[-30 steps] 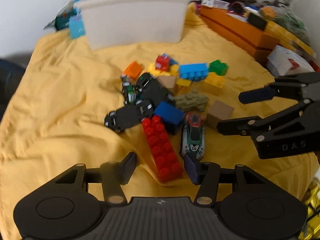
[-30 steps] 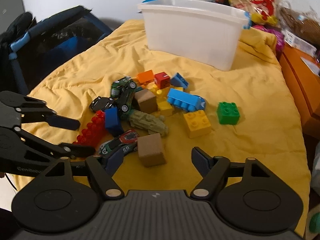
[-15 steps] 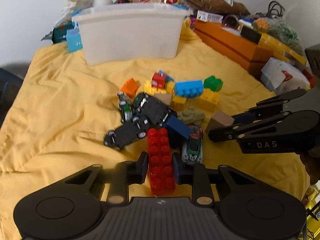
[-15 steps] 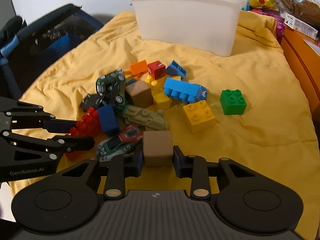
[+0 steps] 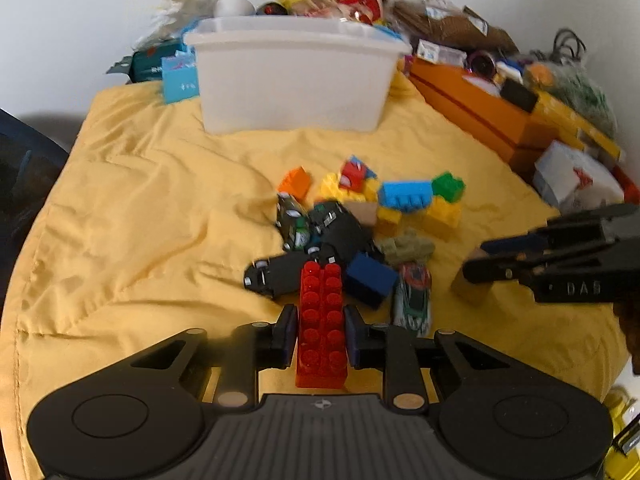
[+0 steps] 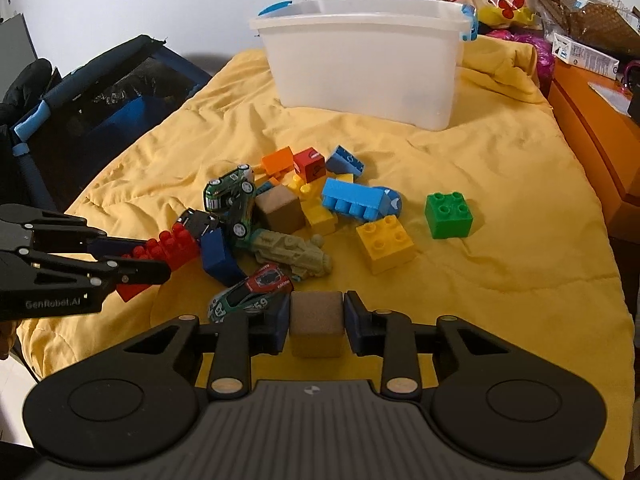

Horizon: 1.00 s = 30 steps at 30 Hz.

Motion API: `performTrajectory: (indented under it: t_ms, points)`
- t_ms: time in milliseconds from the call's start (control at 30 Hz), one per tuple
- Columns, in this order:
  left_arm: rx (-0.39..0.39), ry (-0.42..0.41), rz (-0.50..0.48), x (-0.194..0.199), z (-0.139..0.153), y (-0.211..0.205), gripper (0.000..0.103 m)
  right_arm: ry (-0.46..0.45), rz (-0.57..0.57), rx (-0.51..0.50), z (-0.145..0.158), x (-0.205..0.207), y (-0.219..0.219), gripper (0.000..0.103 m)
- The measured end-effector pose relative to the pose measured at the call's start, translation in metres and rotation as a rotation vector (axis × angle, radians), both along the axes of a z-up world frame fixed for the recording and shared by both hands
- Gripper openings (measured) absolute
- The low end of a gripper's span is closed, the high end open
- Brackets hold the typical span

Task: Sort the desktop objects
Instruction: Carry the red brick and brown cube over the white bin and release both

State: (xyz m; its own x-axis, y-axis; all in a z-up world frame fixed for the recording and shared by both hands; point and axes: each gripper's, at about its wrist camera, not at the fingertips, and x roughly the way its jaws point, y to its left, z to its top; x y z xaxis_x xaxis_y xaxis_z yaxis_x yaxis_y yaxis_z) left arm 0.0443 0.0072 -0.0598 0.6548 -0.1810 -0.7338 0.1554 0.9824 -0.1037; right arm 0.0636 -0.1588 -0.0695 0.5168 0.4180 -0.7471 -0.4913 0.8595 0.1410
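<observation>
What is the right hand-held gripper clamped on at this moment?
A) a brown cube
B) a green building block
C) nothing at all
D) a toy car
A: in the right wrist view the right hand-held gripper has both pads pressed against the sides of the brown cube, while the green building block and the toy car lie free on the yellow cloth.

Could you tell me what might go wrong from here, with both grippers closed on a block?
1. The left gripper pinches the long red brick near one end; it may pivot or slip when lifted.
2. That brick's far end lies against the black car and blue block, so lifting could drag them.
3. The right gripper holds the brown cube beside the red-green car, which it might nudge.
</observation>
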Motion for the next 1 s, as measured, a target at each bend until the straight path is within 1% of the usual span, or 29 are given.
performTrajectory:
  t_ms: [100,200,300,333,367,433,533,700,867,933,1000]
  points:
    - [0.009,-0.026,-0.007,0.003,0.006,0.001,0.028,-0.017,0.015,-0.015,0.001,0.001,0.002,0.033]
    - [0.019,-0.016,-0.005,0.005,0.003,0.002,0.027,0.006,0.03,-0.059,-0.009,0.003,0.006,0.034]
    - [0.004,-0.006,0.007,0.004,0.002,0.004,0.027,0.031,0.027,-0.088,-0.02,0.001,0.007,0.038]
    - [0.005,-0.006,0.003,0.002,0.001,0.003,0.027,0.038,0.027,-0.09,-0.023,0.001,0.007,0.037]
    - [0.004,-0.005,0.0,0.001,0.001,0.003,0.027,0.036,0.026,-0.085,-0.024,0.0,0.006,0.034]
    - [-0.002,-0.006,0.005,-0.001,0.003,0.004,0.027,0.02,0.015,-0.067,-0.021,-0.003,0.002,0.033]
    - [-0.035,-0.017,0.032,-0.001,0.012,0.008,0.027,-0.003,-0.001,-0.028,-0.01,-0.002,-0.003,0.033]
    - [-0.063,-0.09,0.042,0.007,0.039,0.012,0.027,-0.055,-0.038,0.052,0.023,0.007,-0.009,0.033]
    - [-0.103,-0.139,0.094,0.026,0.064,0.023,0.027,-0.105,-0.055,0.109,0.049,0.024,-0.008,0.033]
    - [-0.104,-0.165,0.102,0.037,0.078,0.027,0.027,-0.133,-0.059,0.122,0.061,0.032,-0.007,0.033]
    - [-0.09,-0.174,0.108,0.05,0.09,0.031,0.027,-0.149,-0.071,0.143,0.072,0.045,-0.008,0.033]
